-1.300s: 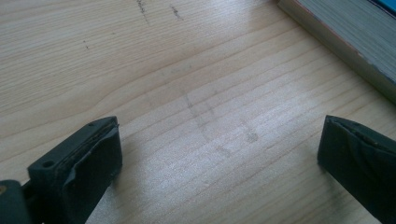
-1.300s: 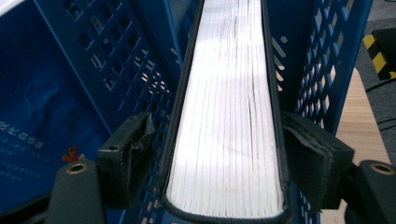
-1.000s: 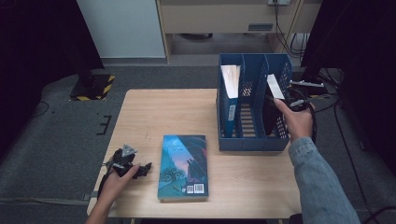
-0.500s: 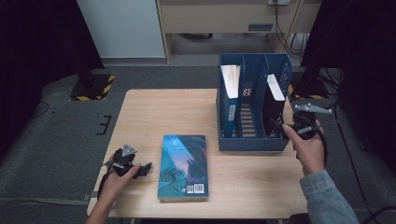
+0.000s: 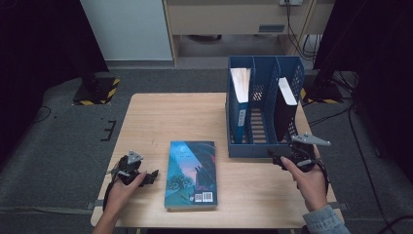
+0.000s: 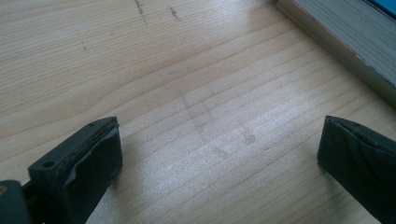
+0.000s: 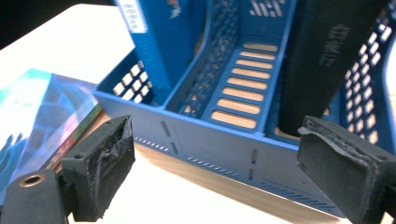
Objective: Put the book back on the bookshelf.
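While both sets of jaws stand spread with nothing between them, neither touches any book. Right gripper (image 5: 276, 158) jaws: wide apart, having just closed a little, held in the air in front of the near wall of the blue plastic three-slot file rack (image 5: 260, 148), pointing left toward it; in the right gripper view the rack wall (image 7: 224, 149) sits between and behind the two black pads. Right hand (image 5: 307, 183) grips it from behind, denim sleeve at the bottom edge.

Left gripper (image 5: 148, 176) jaws: also wide apart, low over the light wooden counter (image 5: 165, 122), aimed right at the teal-covered paperback book (image 5: 191, 174) lying flat face up near the front edge. Gap between jaws and book, no contact. In the left gripper view bare wood grain lies between the pads, and the book's page edge (image 6: 345, 42) crosses the top right corner. Left hand (image 5: 122, 190) rests at the counter's front left.

Teal book lies between the two grippers, just left of the rack, apart from it. In the right gripper view its cover (image 7: 42, 116) shows at the left.

Rack contents: blue-spined book (image 5: 239, 105) standing upright in the left slot, black-covered book (image 5: 285, 109) upright and leaning slightly in the right slot, middle slot open. Grey carpet floor (image 5: 58, 146) around the counter.
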`<action>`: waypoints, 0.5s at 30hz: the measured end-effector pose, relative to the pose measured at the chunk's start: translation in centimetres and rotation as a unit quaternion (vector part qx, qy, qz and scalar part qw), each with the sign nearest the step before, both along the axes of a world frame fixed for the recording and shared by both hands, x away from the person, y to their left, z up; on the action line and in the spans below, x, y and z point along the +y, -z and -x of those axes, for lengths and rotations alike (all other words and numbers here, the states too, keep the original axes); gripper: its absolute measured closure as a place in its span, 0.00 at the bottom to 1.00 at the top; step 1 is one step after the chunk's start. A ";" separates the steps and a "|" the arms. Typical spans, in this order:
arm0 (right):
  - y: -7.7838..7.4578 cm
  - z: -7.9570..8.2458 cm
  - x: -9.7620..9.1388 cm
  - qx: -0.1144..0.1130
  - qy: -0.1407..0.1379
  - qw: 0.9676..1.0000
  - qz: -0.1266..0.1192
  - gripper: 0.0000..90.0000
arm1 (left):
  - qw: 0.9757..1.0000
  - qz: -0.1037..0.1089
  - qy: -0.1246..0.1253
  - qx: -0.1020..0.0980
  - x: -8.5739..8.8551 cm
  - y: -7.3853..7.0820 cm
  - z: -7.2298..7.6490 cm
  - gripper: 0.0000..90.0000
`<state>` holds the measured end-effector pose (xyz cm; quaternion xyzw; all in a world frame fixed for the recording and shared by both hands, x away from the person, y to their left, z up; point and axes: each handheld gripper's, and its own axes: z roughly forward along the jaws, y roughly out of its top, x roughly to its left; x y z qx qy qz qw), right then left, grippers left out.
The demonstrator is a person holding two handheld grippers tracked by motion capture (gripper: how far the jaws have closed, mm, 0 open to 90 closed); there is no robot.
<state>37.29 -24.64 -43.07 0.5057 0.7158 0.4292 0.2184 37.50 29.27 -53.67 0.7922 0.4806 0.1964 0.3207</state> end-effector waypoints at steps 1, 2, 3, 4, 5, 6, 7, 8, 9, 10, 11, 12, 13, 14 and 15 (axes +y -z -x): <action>0.1 0.2 0.3 -0.003 -0.003 1.000 0.003 0.14 | 1.000 0.000 0.000 0.000 0.0 0.0 0.0 0.00; 0.2 0.4 0.5 -0.003 -0.009 1.000 0.005 0.15 | 1.000 0.000 0.000 0.000 0.0 0.0 0.0 0.00; 0.3 0.5 0.9 -0.001 -0.016 1.000 0.003 0.15 | 1.000 0.000 -0.001 0.000 0.0 0.0 0.0 0.00; 0.5 0.7 1.2 0.000 -0.021 1.000 0.005 0.15 | 1.000 0.000 -0.001 0.000 0.0 0.0 0.0 0.00; 0.7 0.7 1.5 -0.001 -0.027 1.000 0.010 0.15 | 1.000 0.000 -0.002 0.000 0.0 0.0 0.0 0.00; 0.9 0.8 1.9 0.001 -0.031 0.999 0.015 0.14 | 1.000 0.000 -0.003 0.000 -0.1 0.0 0.0 0.00; 1.2 0.9 2.3 0.003 -0.036 0.999 0.020 0.14 | 1.000 0.000 -0.004 0.000 -0.1 0.0 0.0 0.00; 1.4 0.9 2.7 0.005 -0.041 0.999 0.021 0.14 | 1.000 0.000 -0.004 -0.001 -0.1 0.0 0.0 0.00; 1.7 0.9 3.1 0.007 -0.044 0.999 0.023 0.14 | 1.000 0.000 -0.005 -0.001 -0.1 0.0 0.0 0.00; 2.0 1.0 3.4 0.010 -0.048 0.998 0.027 0.15 | 1.000 0.000 -0.004 -0.001 -0.1 0.0 0.0 0.00; 2.2 1.0 3.9 0.013 -0.049 0.998 0.030 0.15 | 1.000 0.000 -0.004 0.000 -0.1 0.0 -0.1 0.00; 2.5 1.1 4.4 0.017 -0.051 0.998 0.033 0.15 | 1.000 0.000 -0.003 0.000 -0.2 0.0 -0.1 0.00; 2.7 1.2 5.0 0.020 -0.058 0.997 0.037 0.16 | 1.000 0.000 -0.002 0.000 -0.2 0.0 -0.1 0.00; 3.0 1.4 5.6 0.022 -0.064 0.997 0.039 0.16 | 1.000 0.000 -0.002 0.000 -0.2 0.0 -0.1 0.00; 3.3 1.4 6.0 0.026 -0.071 0.996 0.037 0.16 | 1.000 0.000 -0.002 0.000 -0.2 0.0 -0.1 0.00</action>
